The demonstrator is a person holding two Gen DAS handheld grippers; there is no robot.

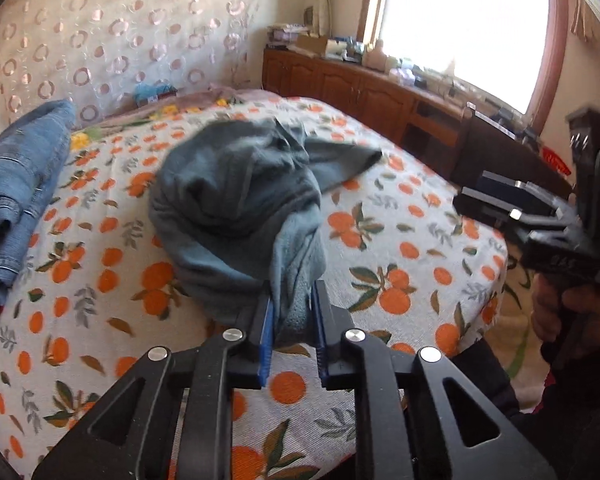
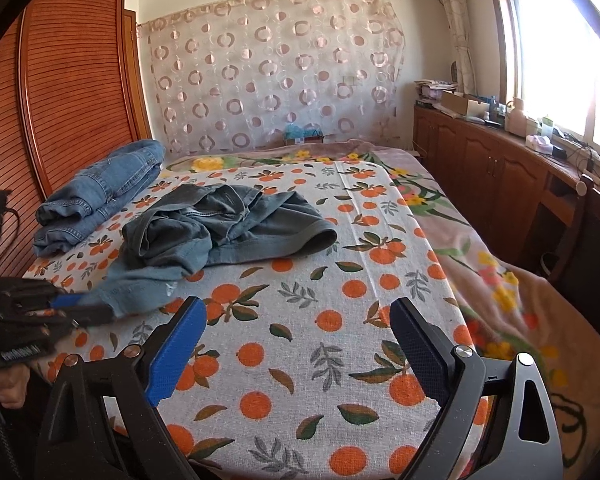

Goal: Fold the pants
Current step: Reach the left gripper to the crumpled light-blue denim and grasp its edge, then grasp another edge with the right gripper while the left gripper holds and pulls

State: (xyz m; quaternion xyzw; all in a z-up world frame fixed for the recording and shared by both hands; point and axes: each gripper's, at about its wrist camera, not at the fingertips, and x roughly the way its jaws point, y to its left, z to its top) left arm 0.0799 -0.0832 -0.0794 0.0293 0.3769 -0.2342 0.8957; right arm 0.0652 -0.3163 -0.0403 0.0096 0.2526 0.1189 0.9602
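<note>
A crumpled pair of grey-blue pants (image 1: 236, 200) lies in a heap on the orange-print bed cover (image 1: 400, 240). My left gripper (image 1: 294, 300) is shut on a bunched end of the pants and holds it at the near edge of the heap. In the right wrist view the pants (image 2: 220, 224) lie left of centre, with the left gripper (image 2: 92, 308) clamped on one end at the far left. My right gripper (image 2: 296, 328) is open and empty above the bed cover (image 2: 340, 280), to the right of the pants. It also shows in the left wrist view (image 1: 496, 204).
A folded stack of blue jeans (image 2: 100, 188) lies at the bed's left by a wooden slatted headboard (image 2: 60, 80). A wooden cabinet (image 2: 500, 168) with clutter runs along the right under the window. A floral blanket (image 2: 480, 260) covers the bed's right side.
</note>
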